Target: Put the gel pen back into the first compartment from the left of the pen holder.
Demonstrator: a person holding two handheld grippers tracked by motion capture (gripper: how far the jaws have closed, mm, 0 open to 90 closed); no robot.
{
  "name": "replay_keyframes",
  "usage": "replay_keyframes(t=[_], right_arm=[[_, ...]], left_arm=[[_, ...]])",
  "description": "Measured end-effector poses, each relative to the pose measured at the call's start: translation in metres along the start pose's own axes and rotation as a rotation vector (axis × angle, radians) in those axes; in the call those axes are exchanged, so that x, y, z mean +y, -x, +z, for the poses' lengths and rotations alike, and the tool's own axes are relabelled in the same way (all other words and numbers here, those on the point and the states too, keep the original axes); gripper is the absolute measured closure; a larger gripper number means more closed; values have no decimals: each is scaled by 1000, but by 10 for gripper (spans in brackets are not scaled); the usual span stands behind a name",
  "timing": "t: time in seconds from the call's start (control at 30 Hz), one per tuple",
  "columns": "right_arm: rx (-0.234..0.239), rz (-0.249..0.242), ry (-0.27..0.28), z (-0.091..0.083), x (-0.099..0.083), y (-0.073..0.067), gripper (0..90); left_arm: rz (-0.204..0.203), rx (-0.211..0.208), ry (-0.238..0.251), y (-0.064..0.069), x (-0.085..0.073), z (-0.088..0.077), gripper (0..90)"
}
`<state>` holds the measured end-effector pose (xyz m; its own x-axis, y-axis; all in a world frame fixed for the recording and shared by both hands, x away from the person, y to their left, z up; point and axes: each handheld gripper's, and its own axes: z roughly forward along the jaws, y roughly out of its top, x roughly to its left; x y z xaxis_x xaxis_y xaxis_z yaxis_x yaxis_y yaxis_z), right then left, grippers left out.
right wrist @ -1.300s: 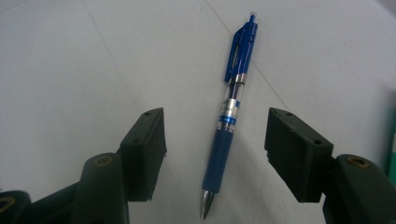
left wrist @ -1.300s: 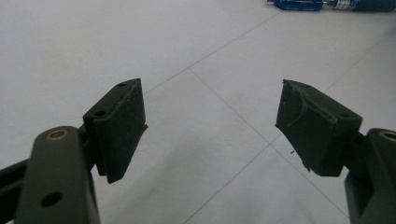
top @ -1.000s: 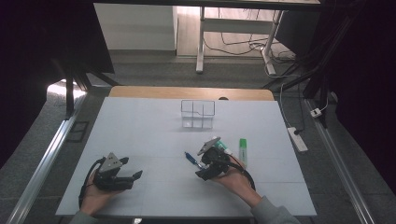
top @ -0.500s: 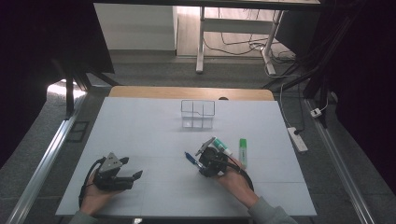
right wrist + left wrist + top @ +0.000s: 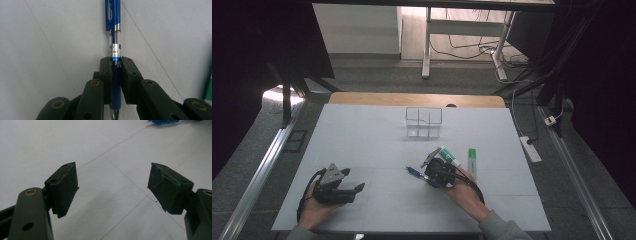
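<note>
A blue pen point(image 5: 114, 37) lies on the white table point(image 5: 362, 145), its clip end pointing away from my right gripper point(image 5: 116, 62). The jaws have just been closing, and both pads now press on the pen's blue grip section. In the high view that gripper point(image 5: 426, 175) sits right of centre, with the pen point(image 5: 414, 173) sticking out to its left. My left gripper point(image 5: 357, 191) rests near the front left, held in a hand. Its jaws point(image 5: 112, 185) stand wide apart over bare table with nothing between them.
A clear plastic compartment box point(image 5: 423, 122) stands at mid-table toward the back. A teal-capped white marker point(image 5: 447, 155) and a green highlighter point(image 5: 472, 161) lie just right of my right gripper. A power strip point(image 5: 530, 149) lies on the floor off the right edge.
My right gripper has closed its jaws around the blue pen. Both hands have stayed where they were.
</note>
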<state>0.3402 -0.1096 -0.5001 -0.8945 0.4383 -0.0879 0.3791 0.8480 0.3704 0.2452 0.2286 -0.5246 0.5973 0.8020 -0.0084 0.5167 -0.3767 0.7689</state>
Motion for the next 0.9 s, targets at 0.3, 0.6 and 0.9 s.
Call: replay_keyframes(t=[0.3,0.6,0.9], right_arm=[[43,37,115,-23,-1,9,793],[97,51,189,-42,-1,13,793],[129,29,224,-47,0,10,792]], left_arm=[[11,6,14,3,1,-4,242],[23,5,28,9,5,-4,244],[35,-1,22,12,8,0,245]])
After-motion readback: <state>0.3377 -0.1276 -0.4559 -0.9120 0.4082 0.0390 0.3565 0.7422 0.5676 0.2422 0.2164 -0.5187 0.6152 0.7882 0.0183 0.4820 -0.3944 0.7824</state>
